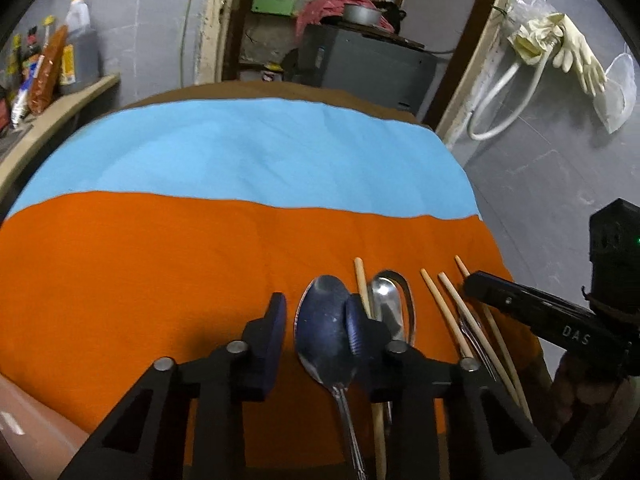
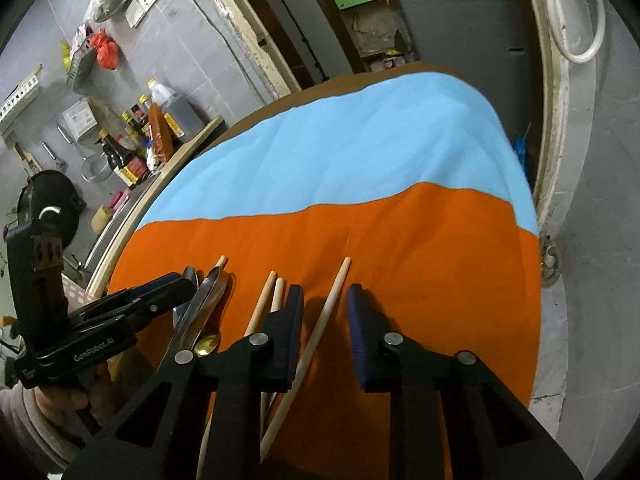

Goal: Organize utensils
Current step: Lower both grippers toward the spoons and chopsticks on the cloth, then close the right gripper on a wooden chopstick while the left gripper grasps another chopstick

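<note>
Utensils lie side by side on the orange cloth [image 1: 140,280] near the table's front edge. In the left wrist view a large metal spoon [image 1: 324,332] lies between my open left gripper's [image 1: 316,328] pads, beside a second spoon [image 1: 390,304], a fork [image 1: 474,340] and several wooden chopsticks [image 1: 452,312]. In the right wrist view my right gripper [image 2: 324,320] is open over one chopstick [image 2: 320,328], which runs between its pads. Two more chopsticks [image 2: 264,300] and the spoons [image 2: 204,300] lie to its left. The left gripper [image 2: 120,312] shows at far left.
A blue cloth [image 1: 248,152] covers the far half of the table. A shelf with bottles and sauce packets [image 2: 140,140] runs along the left. A grey cabinet [image 1: 360,64] stands behind the table. Gloves and a hose [image 1: 560,52] hang on the right wall.
</note>
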### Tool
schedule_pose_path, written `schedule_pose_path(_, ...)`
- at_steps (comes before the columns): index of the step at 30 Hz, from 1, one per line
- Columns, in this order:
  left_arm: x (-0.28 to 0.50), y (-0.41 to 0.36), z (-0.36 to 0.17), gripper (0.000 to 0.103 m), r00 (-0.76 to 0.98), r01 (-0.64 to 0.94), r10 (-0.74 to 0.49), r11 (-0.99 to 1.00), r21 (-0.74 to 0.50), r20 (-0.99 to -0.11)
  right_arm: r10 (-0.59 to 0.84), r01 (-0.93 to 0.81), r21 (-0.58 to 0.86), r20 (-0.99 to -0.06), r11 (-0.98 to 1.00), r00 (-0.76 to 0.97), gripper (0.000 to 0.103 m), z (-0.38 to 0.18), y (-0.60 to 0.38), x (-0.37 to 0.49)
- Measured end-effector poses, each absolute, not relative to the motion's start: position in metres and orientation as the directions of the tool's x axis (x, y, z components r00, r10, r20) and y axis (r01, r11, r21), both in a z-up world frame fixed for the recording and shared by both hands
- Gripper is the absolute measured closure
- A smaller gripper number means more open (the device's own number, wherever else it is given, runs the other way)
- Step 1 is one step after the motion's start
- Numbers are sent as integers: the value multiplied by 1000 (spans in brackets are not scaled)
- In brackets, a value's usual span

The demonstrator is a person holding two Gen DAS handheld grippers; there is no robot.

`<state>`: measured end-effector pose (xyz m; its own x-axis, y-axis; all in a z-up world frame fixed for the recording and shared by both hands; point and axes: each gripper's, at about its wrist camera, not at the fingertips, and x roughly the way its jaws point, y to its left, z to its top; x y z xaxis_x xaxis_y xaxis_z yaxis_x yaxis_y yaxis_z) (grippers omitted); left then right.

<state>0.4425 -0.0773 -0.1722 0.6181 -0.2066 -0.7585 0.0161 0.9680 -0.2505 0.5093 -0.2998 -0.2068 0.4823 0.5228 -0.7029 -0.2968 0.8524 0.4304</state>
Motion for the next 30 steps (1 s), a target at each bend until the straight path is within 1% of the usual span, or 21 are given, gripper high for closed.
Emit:
schedule_pose_path(2, 444, -76, -174, 80, 608, 18, -219, 965, -263, -763, 532, -294, 444, -702, 847, 474, 84, -209, -302, 510)
schedule_pose_path(6, 445, -79, -174, 80, 593, 17, -217, 966, -257, -776, 548, -289, 466, -702, 836, 455, 84, -211, -305, 514)
schedule_pose_path(10, 448, -85, -172, 80, 575, 17, -190, 975, -220, -796, 519, -285, 435, -734, 854, 437, 84, -210, -296, 516)
schedule_pose_path(12, 448, -87, -171, 84, 568, 18, -174, 980, -199, -805, 494, -282, 408, -756, 869, 429, 84, -209, -292, 518)
schedule_pose_path(13, 448, -86, -170, 88, 564, 17, -168, 981, -192, -809, 482, -278, 397, -767, 875, 424, 85, -208, -290, 519)
schedule_pose_path(14, 448, -85, -170, 92, 561, 10, -164, 981, -192, -811, 466, -261, 388, -781, 884, 417, 89, -206, -287, 521)
schedule_pose_path(17, 445, -79, -165, 97, 565, -14, -173, 976, -219, -807, 439, -208, 387, -804, 898, 401, 98, -206, -288, 526)
schedule_pose_path(18, 443, -79, -163, 98, 571, -13, -168, 977, -214, -803, 441, -194, 396, -806, 898, 396, 98, -208, -291, 527)
schedule_pose_path(21, 436, -84, -155, 100, 587, -2, -153, 982, -191, -795, 475, -128, 464, -792, 877, 383, 99, -209, -300, 526)
schedule_pose_path(25, 421, -83, -144, 101, 610, -10, -141, 983, -185, -780, 496, -97, 505, -761, 858, 418, 99, -201, -306, 508)
schedule_pose_path(30, 396, -81, -122, 101, 682, 22, -157, 981, -194, -714, 492, -87, 538, -679, 838, 545, 99, -171, -316, 470)
